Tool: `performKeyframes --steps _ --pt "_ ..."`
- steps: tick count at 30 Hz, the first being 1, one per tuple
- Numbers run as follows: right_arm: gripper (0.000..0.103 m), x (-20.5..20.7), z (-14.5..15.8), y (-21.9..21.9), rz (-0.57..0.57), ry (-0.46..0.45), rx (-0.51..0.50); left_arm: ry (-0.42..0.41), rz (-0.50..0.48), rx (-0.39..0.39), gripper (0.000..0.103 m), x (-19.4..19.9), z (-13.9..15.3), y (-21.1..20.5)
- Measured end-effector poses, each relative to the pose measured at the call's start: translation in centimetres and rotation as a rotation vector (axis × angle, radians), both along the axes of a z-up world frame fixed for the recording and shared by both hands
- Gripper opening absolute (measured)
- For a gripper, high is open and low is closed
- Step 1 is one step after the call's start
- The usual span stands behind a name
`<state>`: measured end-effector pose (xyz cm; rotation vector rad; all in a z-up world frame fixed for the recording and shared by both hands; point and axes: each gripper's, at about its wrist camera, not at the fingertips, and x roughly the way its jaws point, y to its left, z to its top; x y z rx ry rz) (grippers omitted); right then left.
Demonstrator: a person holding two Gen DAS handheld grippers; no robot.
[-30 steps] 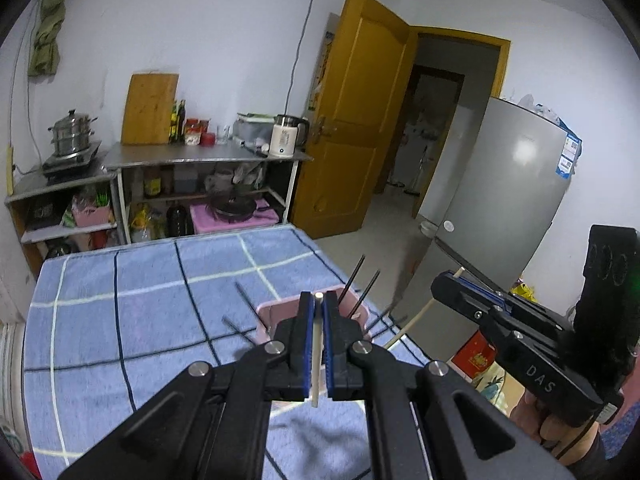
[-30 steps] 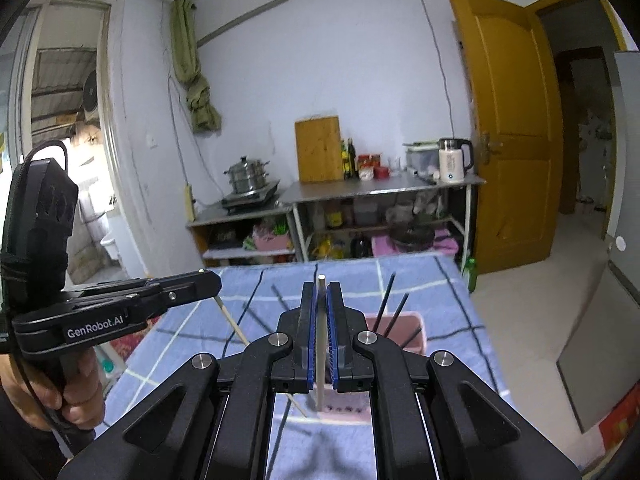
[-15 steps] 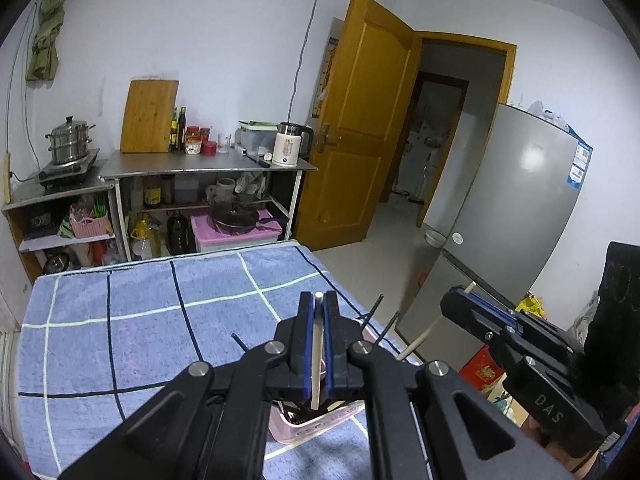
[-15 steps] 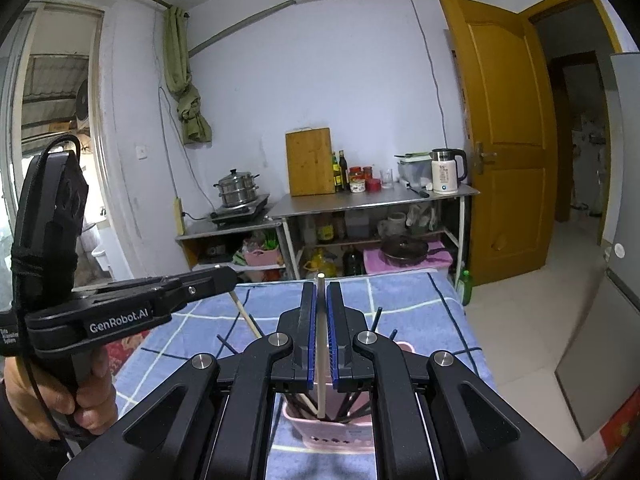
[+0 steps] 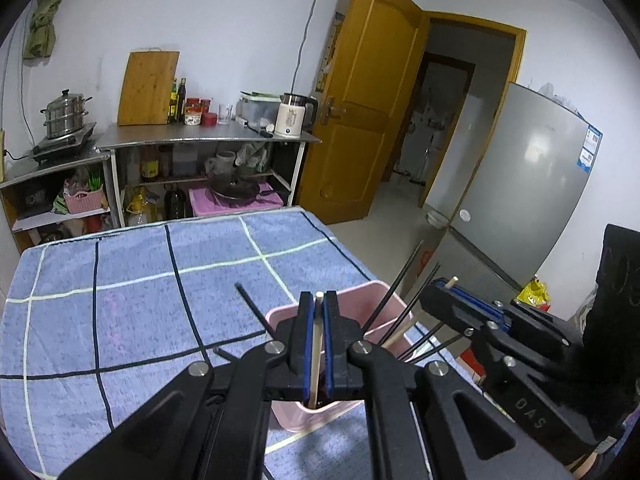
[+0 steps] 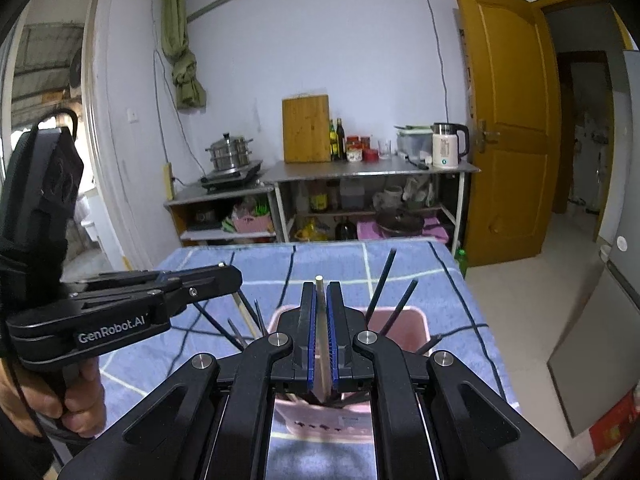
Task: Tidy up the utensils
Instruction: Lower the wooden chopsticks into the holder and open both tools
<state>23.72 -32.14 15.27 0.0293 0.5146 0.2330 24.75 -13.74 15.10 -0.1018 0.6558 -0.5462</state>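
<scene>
two pale chopsticks poised over the pink basket

a small kitchen room, yellow door (image 6: 508, 128) ajar, steel shelves along the far wall; in front, a bench under a blue checked cloth (image 5: 132, 300); the left hand-held gripper (image 5: 319, 340) is clamped on a pale wooden chopstick (image 5: 317, 344), its lower end at the pink basket (image 5: 384, 292); the right hand-held gripper (image 6: 319, 340) pinches a second pale chopstick (image 6: 320, 332) above the same basket; the step looks like dropping both in; next, ease each tip inside the rim, then release; the basket holds several dark chopsticks (image 6: 383, 280) leaning outward.
</scene>
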Motion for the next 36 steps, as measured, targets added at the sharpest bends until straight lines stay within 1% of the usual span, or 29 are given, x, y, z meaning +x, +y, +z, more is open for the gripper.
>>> performKeyframes --steps 8,11,15,18,23,26,29,30,33,36 --pt "0.005 0.6 -2.5 0.2 0.001 0.084 -0.009 0.035 -0.001 0.025 0.005 0.0 -1.6 -0.2" --pt "0.006 0.5 -2.6 -0.2 0.000 0.091 0.016 0.042 -0.008 0.032 0.005 -0.1 -1.9 -0.3" --pt "0.006 -0.2 -1.7 -0.5 -0.001 0.071 0.012 0.027 -0.008 0.020 0.008 -0.4 -1.4 -0.1" --pt "0.008 -0.8 -0.9 -0.6 -0.005 0.051 0.009 0.012 -0.004 0.006 0.018 -0.8 -0.9 0.3" --pt "0.012 -2.4 0.1 -0.8 -0.016 0.019 0.021 -0.015 -0.003 -0.012 0.019 -1.7 0.2 0.9" --pt "0.014 -3.6 0.6 -1.1 -0.020 0.002 0.031 -0.038 0.000 -0.018 0.021 -2.7 0.8 1.3" --pt "0.014 -5.2 1.0 -1.3 -0.036 -0.019 0.031 -0.066 0.011 -0.023 0.026 -4.0 1.2 1.9" --pt "0.014 -5.4 1.1 -1.3 -0.039 -0.023 0.032 -0.074 0.013 -0.024 0.027 -4.5 1.2 2.0" --pt "0.015 -6.8 1.1 -1.4 -0.053 -0.040 0.032 -0.098 0.030 -0.026 0.037 -5.9 1.2 2.5" --pt "0.015 -8.0 0.7 -1.2 -0.061 -0.049 0.029 -0.120 0.035 -0.024 0.040 -7.4 0.8 2.9"
